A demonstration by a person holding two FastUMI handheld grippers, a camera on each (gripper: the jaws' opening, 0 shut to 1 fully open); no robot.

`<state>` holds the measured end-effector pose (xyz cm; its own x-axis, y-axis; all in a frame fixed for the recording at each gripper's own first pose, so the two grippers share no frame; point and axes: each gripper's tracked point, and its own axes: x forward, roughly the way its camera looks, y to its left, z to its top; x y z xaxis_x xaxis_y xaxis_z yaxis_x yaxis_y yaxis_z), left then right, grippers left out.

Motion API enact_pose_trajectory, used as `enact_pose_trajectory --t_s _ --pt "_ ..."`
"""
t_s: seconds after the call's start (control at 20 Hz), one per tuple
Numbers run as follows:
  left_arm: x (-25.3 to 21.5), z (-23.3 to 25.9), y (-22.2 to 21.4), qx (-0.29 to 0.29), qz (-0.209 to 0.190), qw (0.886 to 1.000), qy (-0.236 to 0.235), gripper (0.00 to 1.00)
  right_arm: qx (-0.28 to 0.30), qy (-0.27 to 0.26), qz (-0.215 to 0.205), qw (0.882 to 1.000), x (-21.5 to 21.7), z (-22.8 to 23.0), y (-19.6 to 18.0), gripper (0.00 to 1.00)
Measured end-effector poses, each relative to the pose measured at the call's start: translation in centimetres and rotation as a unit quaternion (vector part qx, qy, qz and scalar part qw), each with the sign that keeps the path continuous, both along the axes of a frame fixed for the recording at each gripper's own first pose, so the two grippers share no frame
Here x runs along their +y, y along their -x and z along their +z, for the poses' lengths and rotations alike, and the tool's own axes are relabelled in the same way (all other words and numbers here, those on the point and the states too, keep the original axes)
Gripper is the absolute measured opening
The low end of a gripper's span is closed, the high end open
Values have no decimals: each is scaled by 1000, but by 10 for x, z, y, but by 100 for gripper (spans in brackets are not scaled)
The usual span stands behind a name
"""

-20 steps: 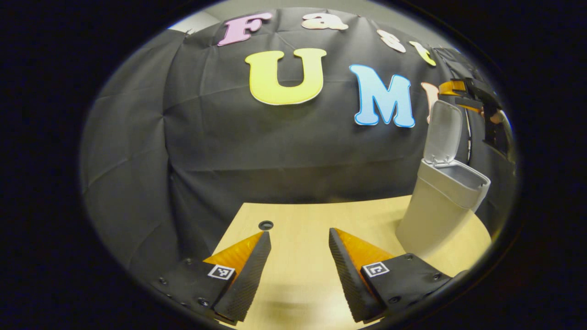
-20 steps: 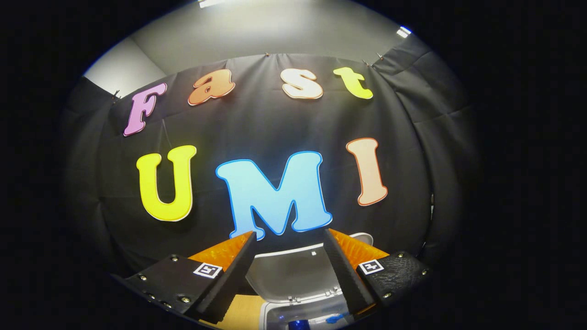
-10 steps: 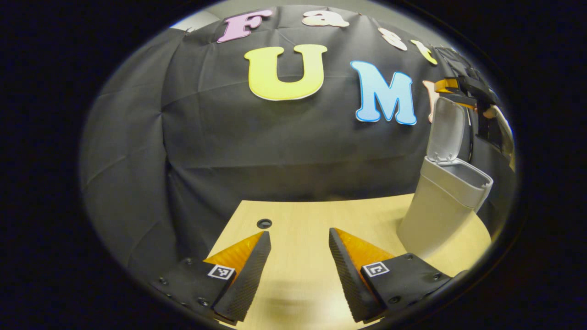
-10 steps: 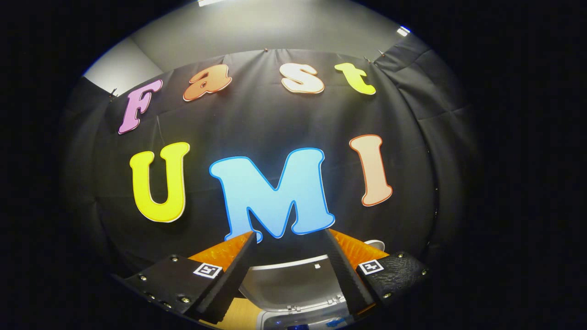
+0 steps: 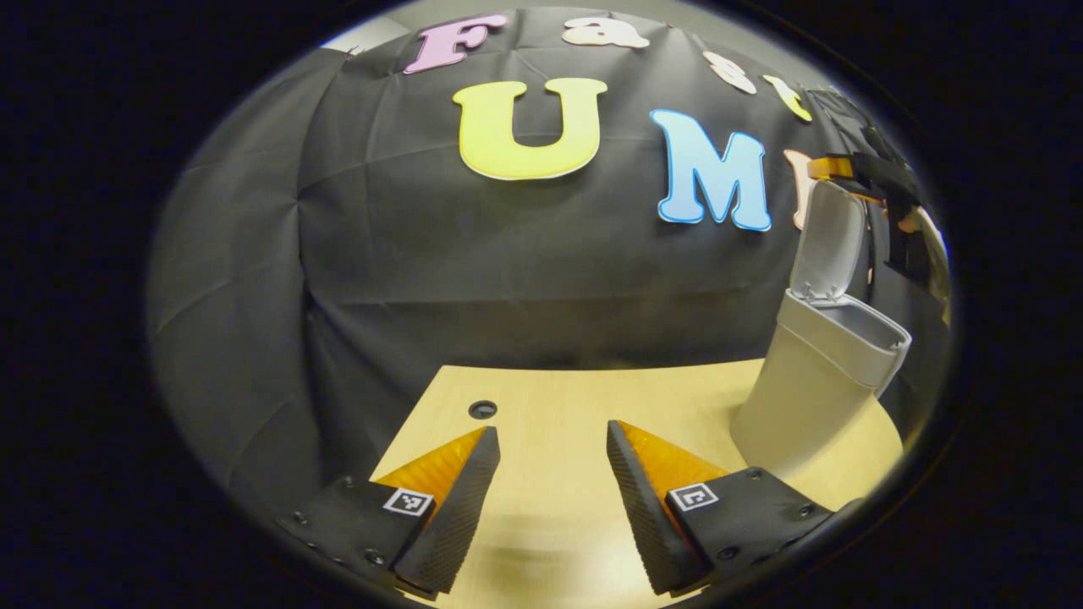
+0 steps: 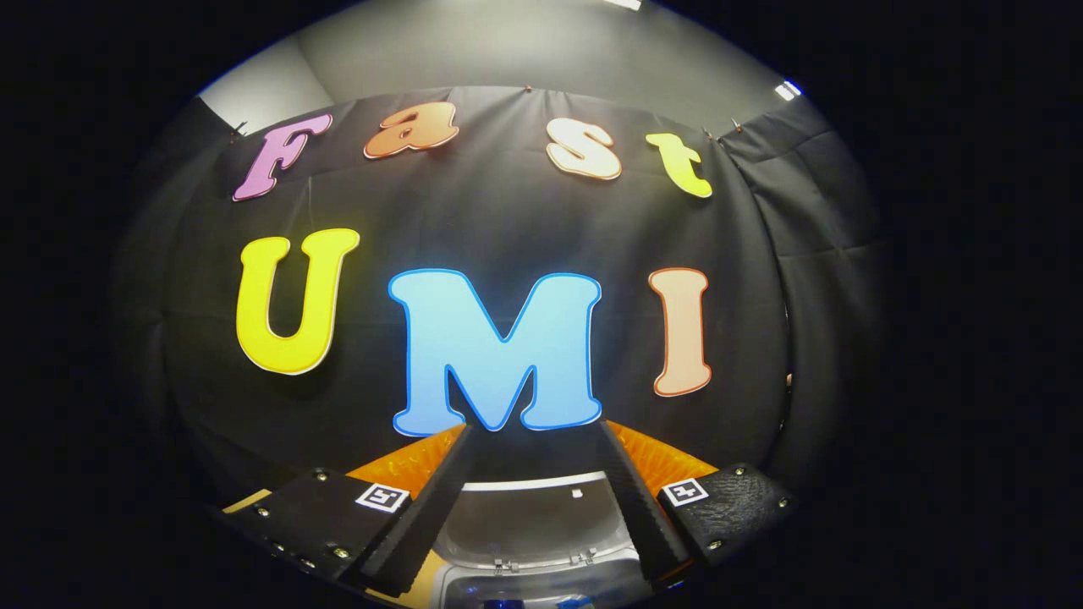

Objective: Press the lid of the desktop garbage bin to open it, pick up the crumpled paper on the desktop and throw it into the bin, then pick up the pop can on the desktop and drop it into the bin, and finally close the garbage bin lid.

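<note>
The grey garbage bin (image 5: 799, 397) stands on the wooden desktop (image 5: 558, 406) at the right of the left gripper view, its lid (image 5: 829, 241) raised upright. My left gripper (image 5: 552, 436) hovers open over the desk, well left of the bin, with nothing between its fingers. My right gripper (image 5: 863, 169) shows far off at the lid's top edge. In the right gripper view, my right gripper (image 6: 531, 431) is open just above the upright lid (image 6: 529, 524). Below the lid lies the open bin mouth (image 6: 541, 588), with something blue just visible inside.
A small round cable hole (image 5: 482, 409) sits near the desk's far left corner. The black cloth wall rises directly behind the desk and bin. A hand (image 5: 918, 224) holds the right gripper at the far right of the left gripper view.
The right gripper has drifted back and up over the lid, so less of the bin's inside shows. In the left gripper view the lid leans slightly more forward. The left gripper barely moved.
</note>
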<state>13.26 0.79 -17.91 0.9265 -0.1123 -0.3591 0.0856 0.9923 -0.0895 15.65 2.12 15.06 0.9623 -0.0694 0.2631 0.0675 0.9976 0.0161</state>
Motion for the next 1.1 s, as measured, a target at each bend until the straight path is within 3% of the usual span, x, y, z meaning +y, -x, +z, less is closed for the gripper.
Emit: enact_pose_trajectory --t_s 0.6,1.05,1.1 --pt "-9 19 12 -13 0 1000 20 86 47 0 11 999 -2 -38 52 93" --pt "5 31 32 -30 10 999 12 86 126 3 5 992 -8 -112 69 93" --pt "7 31 34 -31 14 999 13 90 134 5 4 991 -9 -121 70 94"
